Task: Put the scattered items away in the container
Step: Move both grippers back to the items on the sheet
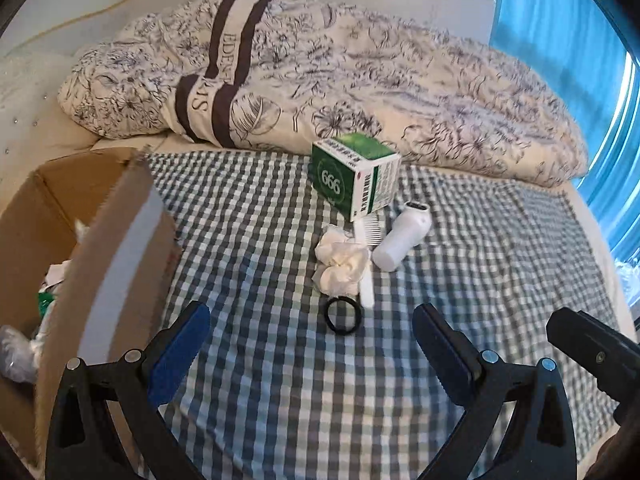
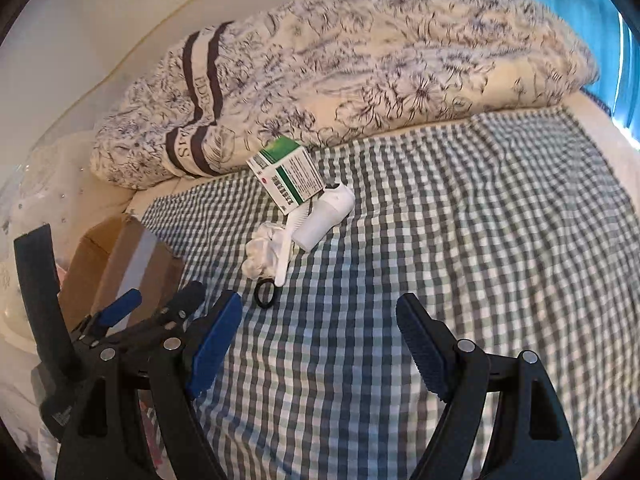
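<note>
Cardboard box [image 1: 116, 248] cut off at left edge, contents blurred. Comb [image 1: 370, 240] partly hidden under green carton [image 1: 352, 176]. Carton print unreadable.

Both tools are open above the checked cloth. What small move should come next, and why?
Probably lower the left tool onto the black ring. The ring lies flat on the checked cloth, just ahead of that tool's open fingers and nearest of the loose items. The cardboard box stands at its left, so the carry would be short.
</note>
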A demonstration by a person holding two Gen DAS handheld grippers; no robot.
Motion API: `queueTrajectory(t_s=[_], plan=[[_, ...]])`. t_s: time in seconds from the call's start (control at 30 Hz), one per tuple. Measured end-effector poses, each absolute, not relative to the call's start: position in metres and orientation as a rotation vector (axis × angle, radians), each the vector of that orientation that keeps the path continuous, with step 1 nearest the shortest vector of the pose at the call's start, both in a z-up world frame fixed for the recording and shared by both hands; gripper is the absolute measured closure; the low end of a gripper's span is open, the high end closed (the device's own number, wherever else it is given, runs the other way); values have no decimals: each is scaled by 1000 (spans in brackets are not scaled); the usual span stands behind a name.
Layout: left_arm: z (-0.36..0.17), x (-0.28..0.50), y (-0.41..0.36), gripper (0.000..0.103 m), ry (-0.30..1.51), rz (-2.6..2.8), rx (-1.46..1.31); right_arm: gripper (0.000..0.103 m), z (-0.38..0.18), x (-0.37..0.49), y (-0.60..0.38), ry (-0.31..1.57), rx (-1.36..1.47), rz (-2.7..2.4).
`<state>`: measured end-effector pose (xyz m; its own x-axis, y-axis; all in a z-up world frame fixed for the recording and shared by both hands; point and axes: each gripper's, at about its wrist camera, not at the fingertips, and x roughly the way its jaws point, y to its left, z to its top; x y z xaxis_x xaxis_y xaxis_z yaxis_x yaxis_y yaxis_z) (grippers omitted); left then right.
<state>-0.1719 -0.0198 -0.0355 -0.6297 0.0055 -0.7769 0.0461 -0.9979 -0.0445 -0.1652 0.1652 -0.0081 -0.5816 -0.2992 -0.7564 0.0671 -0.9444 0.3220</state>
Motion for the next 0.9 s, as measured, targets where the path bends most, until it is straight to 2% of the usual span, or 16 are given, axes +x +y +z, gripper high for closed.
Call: queueTrajectory(t_s=[0.27,0.63,0.67,0.7,0.73,0.77,0.8,0.9], plan=[[-84,-223,-27,0,192,-2811,1452,24,-48,-216,162,-360,1390,-2574],[-121,-258,-36,1,258,-2797,1505,24,-87,-264,152,-407,1478,-2552],[-123,-259,-35,10,238,-2791,1511,24,-88,-267,151,-404,1482,-2555],[-127,-262,-35,27,216,-2776,1525,24,-90,-269,150,-403,1486,-2557],[-131,-264,-35,37,204,-2758,1552,24,-92,-272,149,-403,1491,-2554],[-135,-266,-35,63,212,-2753,1582,24,-94,-274,148,-405,1496,-2548],[-137,-267,-35,84,221,-2763,1601,24,-97,-277,146,-407,1501,-2545],[-132,-263,-25,91,124,-2806,1565,24,-103,-288,140,-389,1517,-2537]])
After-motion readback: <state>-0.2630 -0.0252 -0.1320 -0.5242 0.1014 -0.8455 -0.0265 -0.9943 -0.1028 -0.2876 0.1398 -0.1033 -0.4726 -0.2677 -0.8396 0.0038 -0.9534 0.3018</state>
